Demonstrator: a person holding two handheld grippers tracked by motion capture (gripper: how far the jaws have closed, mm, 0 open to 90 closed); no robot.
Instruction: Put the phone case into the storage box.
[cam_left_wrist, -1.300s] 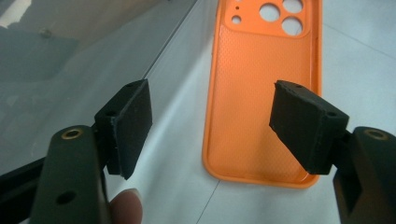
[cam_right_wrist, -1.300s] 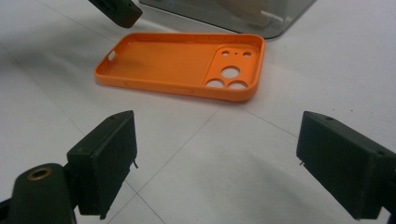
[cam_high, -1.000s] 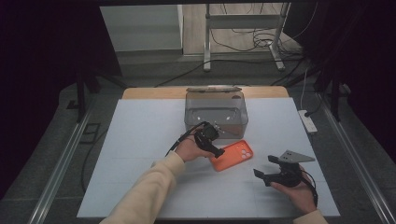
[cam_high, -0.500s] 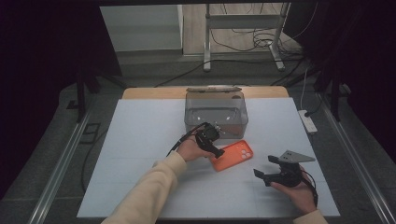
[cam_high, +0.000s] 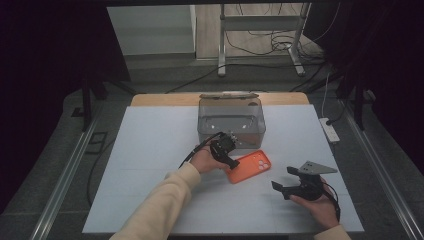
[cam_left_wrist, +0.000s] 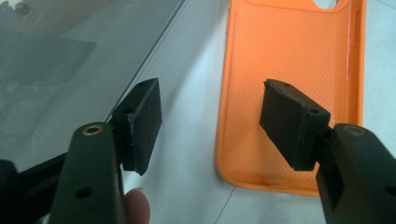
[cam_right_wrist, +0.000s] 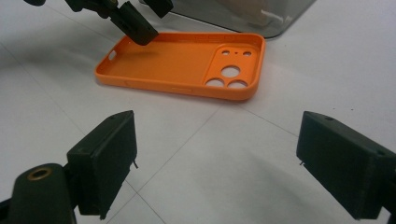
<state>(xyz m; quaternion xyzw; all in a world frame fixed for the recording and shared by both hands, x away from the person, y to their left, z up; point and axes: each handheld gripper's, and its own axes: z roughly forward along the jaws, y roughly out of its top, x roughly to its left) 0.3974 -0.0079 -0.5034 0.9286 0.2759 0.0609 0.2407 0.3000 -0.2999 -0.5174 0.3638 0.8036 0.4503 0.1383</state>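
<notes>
Tool (cam_left_wrist: 210, 126) astride case (cam_left_wrist: 285, 70) edge — unpinched

The high view is dimly lit, with only the white table (cam_high: 150, 150) evenly lightened from above and the surroundings from 9 through 12 to 3 o'clock lost in near-black. Both gripper views are brighter but softly blurred, and the near jaws at 6 o'clock are rendered out of focus. Faint shadows are cast beneath the orange phone case (cam_right_wrist: 182, 65), and dull glare is carried by the clear box (cam_left_wrist: 60, 56).
</notes>
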